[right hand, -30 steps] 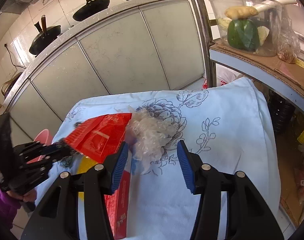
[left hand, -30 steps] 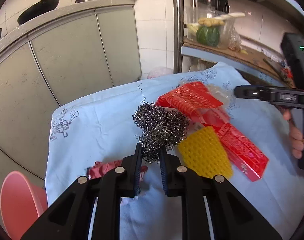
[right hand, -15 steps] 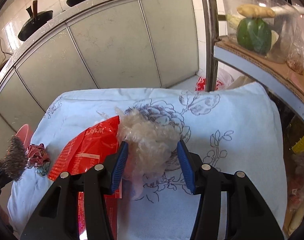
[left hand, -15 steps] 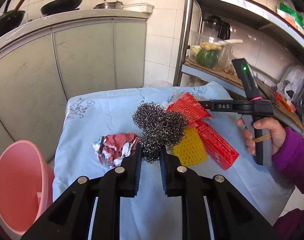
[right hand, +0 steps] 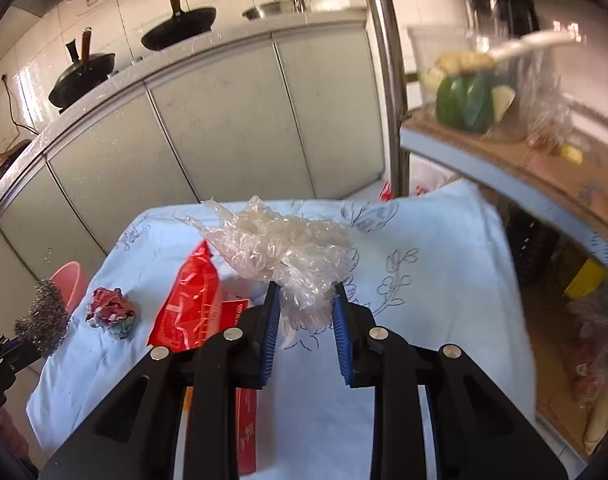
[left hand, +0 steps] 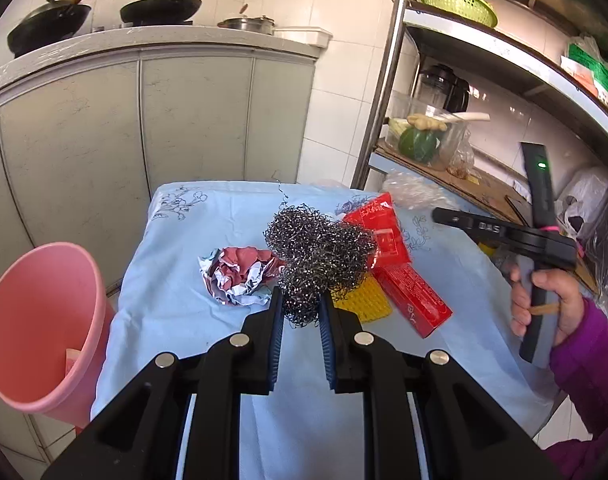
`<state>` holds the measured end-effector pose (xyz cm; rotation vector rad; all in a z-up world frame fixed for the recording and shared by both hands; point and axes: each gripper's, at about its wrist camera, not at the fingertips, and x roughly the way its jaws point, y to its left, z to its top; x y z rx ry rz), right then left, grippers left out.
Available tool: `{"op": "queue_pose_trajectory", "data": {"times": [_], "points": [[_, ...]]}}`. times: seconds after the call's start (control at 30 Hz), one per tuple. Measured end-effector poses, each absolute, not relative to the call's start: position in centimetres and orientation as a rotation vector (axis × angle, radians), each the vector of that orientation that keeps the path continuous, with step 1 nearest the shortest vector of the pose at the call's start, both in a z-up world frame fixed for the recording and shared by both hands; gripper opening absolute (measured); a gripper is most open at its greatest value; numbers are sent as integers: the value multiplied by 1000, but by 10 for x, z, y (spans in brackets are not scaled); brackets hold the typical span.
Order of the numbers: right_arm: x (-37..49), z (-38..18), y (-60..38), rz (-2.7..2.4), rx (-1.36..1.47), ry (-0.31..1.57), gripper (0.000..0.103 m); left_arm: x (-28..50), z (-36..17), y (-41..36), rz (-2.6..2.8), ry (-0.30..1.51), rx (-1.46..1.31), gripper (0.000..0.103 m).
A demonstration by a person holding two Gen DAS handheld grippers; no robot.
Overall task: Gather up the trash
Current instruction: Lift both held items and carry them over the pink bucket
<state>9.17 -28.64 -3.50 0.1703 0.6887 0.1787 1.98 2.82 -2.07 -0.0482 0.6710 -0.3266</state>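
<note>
- The left gripper [left hand: 300,312] has its jaws clamped on a steel wool scrubber [left hand: 319,256], held above the blue cloth-covered table [left hand: 176,300].
- The right gripper [right hand: 305,316] grips a wad of clear plastic wrap [right hand: 280,248] between its blue pads [right hand: 272,320].
- On the cloth lie a crumpled foil wrapper [left hand: 238,276], a red packet [left hand: 383,232], a red box [left hand: 413,298] and a yellow sponge [left hand: 363,300].
- A pink bin [left hand: 36,328] stands left of the table.
</note>
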Motion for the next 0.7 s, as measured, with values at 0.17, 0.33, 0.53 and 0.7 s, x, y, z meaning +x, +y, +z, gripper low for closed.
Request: {"op": "queue_pose_trajectory", "data": {"times": [0.17,0.33,0.53,0.7], "points": [[64,-11,-287,184,163,625,26,7,-13,31,-296,635,-62,16],[47,3,-273,224,165,603,26,-10,4,41,-243,573,-64,16],[34,13,-243,297,136,583,26,-25,16,66,-164,532,-109,17],[31,19,-213,364,115,574,26,-38,19,85,-97,520,-126,17]]}}
